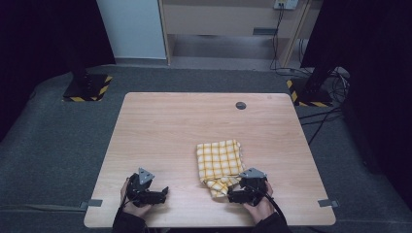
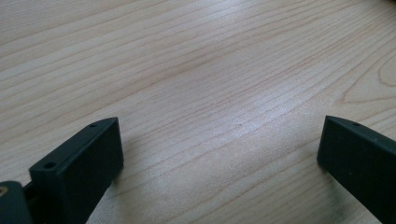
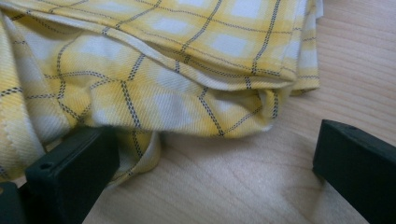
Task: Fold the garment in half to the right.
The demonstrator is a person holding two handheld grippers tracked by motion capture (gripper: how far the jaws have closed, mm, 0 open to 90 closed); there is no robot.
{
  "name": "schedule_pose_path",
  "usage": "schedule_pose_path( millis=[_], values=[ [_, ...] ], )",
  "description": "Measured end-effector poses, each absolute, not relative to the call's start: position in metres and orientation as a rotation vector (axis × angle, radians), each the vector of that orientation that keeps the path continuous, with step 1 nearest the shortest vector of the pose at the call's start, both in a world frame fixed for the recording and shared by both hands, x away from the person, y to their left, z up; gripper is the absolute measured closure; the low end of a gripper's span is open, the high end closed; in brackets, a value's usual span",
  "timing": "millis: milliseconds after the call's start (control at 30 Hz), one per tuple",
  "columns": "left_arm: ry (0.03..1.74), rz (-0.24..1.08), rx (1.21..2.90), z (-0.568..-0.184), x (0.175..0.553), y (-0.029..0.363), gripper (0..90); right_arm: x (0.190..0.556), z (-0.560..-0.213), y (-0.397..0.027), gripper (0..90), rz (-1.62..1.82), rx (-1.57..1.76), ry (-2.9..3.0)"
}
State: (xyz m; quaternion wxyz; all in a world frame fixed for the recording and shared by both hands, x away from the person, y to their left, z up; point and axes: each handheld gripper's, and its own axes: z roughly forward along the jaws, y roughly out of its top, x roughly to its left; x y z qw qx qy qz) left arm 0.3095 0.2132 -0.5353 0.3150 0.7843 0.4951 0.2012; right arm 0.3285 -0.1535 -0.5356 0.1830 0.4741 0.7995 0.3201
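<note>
Cloth [image 1: 219,163] lies lengthwise away from our right hand-held gripper [image 1: 241,194], whose jaws gape empty beside its near edge; left hand-held gripper [image 1: 154,194] gapes over bare bench [image 1: 175,126].

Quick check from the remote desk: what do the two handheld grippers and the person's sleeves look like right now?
Both the left gripper and the right gripper are black, each topped by a grey three-cornered plate with small holes. Their jaws are blocky black pads with small screw holes. A black cable trails from the right one. The person's sleeves are dark.
</note>
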Motion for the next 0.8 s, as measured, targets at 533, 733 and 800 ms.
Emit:
schedule_pose_path(
  millis=[533, 733, 800],
  values=[
    [1.304, 0.53, 2.067, -0.535, 0.31, 0.213, 0.0, 0.34, -0.536, -0.14, 0.2, 0.879, 1.414, 2.173],
    [1.304, 0.53, 2.067, -0.535, 0.31, 0.213, 0.0, 0.347, -0.536, -0.138, 0.3, 0.874, 1.423, 2.176],
    [1.304, 0.53, 2.067, -0.535, 0.31, 0.213, 0.0, 0.351, -0.536, -0.137, 0.2, 0.875, 1.416, 2.18]
  ],
)
